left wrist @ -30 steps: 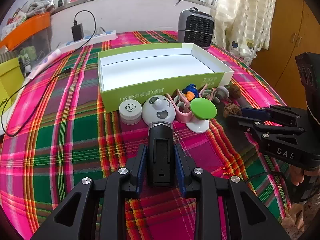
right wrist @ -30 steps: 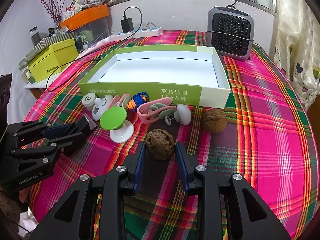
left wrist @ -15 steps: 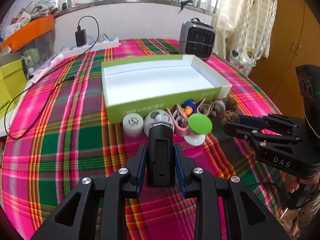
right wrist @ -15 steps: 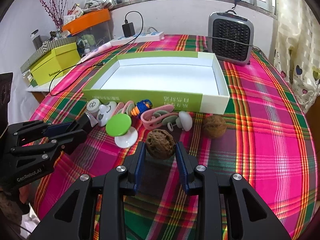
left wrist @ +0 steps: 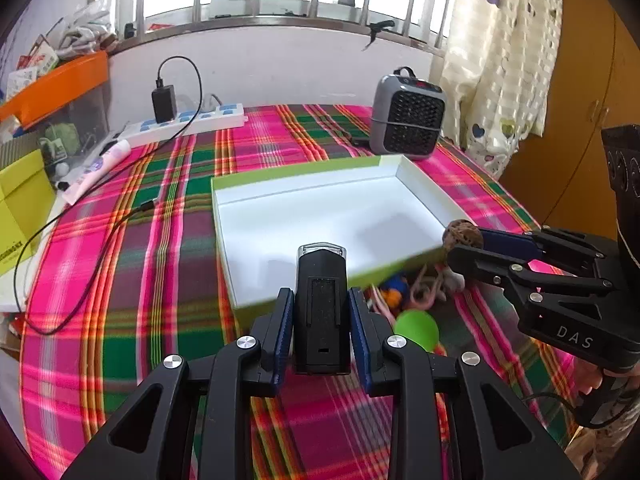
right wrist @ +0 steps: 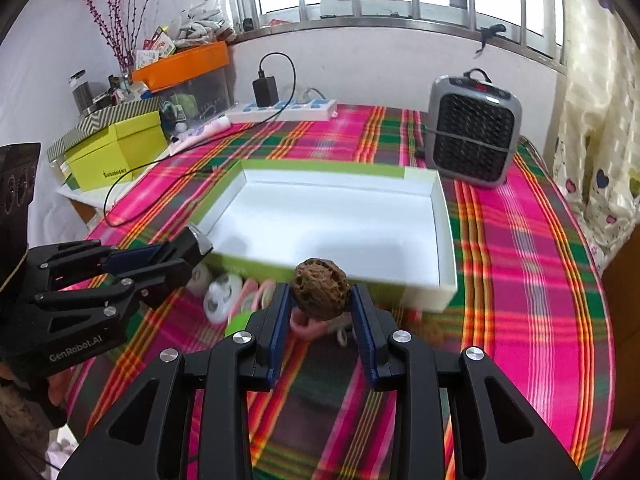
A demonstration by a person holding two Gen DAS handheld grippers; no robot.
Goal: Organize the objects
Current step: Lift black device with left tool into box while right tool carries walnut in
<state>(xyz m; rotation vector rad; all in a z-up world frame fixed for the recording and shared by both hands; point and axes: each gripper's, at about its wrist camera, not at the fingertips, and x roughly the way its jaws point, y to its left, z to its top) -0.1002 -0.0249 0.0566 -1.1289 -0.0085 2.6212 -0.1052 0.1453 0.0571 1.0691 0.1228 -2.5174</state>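
Above the near rim of the green box (left wrist: 320, 216), low in the middle of the left wrist view, the left tongs (left wrist: 322, 316) are clamped on a black device with a clear tip (left wrist: 321, 300). At the right edge of that frame the right tongs (right wrist: 322, 308) grip a wrinkled brown walnut (right wrist: 320, 294), held beside the box's near right corner. The box's white floor is bare. Below it on the plaid-covered bench (right wrist: 520, 248) lie the remaining bits: a green disc (left wrist: 416, 330), pink clips (left wrist: 426, 292), and a white round toy (right wrist: 218, 304). At the upper right stands a grey heater (right wrist: 474, 140).
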